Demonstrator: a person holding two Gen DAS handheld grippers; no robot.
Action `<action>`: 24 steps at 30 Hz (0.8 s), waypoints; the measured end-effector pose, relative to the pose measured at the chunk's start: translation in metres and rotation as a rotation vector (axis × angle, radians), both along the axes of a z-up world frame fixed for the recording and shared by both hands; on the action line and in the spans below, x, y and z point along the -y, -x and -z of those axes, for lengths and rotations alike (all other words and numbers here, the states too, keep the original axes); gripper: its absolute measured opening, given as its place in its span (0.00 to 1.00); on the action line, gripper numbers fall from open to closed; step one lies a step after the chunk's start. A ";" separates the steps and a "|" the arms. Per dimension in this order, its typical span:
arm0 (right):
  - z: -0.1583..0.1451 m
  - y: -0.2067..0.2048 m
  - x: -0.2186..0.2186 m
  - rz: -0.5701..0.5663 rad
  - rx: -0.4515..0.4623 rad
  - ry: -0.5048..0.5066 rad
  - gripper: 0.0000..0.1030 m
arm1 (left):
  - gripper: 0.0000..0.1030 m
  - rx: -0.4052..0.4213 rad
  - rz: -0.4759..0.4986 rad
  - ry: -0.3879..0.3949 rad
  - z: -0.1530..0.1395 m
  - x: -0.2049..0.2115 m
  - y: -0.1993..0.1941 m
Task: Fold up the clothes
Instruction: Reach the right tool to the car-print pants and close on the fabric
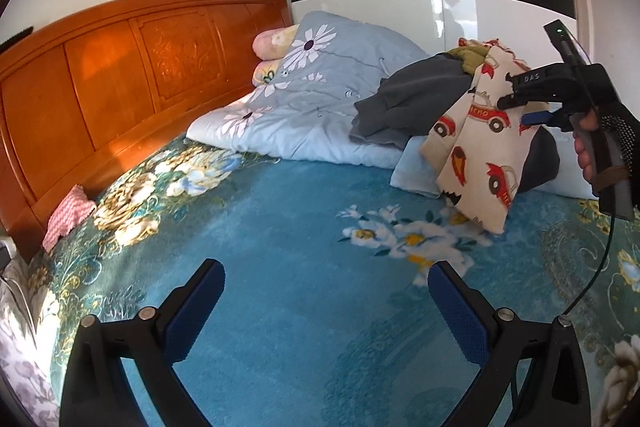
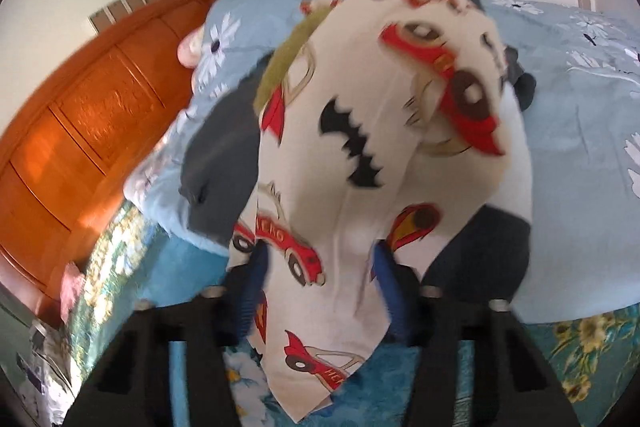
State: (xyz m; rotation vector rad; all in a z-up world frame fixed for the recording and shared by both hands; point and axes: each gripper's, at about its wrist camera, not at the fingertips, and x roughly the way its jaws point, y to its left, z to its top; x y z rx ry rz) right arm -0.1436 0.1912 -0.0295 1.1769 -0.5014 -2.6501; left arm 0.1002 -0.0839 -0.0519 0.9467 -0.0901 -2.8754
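Cloth with a red car print [image 2: 352,147] hangs from the clothes pile [image 1: 416,95] at the far right of the bed [image 1: 280,227], its loose lower end trailing onto the blue floral cover. Right gripper [image 2: 320,267] has its blue pads pressed on a fold of this garment, pinching it. Left gripper [image 1: 326,301] hovers near over bare cover, fingers spread, holding nothing. Light, limp fabric like this will likely sag and twist; a hem corner or seam looks the best hold for the free tool.

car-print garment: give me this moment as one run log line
step: pick from pile | right gripper: shut on car-print garment, lifting it off clothes pile | left gripper: open, empty, over bedspread | folded: nothing yet
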 end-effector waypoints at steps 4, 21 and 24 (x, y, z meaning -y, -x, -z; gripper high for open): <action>0.003 0.004 0.008 -0.002 0.029 0.036 0.03 | 1.00 0.012 -0.016 -0.031 0.003 0.010 -0.006; -0.047 -0.032 0.023 -0.053 -0.045 -0.093 0.38 | 1.00 -0.038 -0.042 -0.047 -0.028 0.016 -0.048; -0.020 -0.021 0.019 0.014 0.019 -0.116 0.72 | 1.00 -0.038 -0.058 -0.044 -0.028 0.022 -0.051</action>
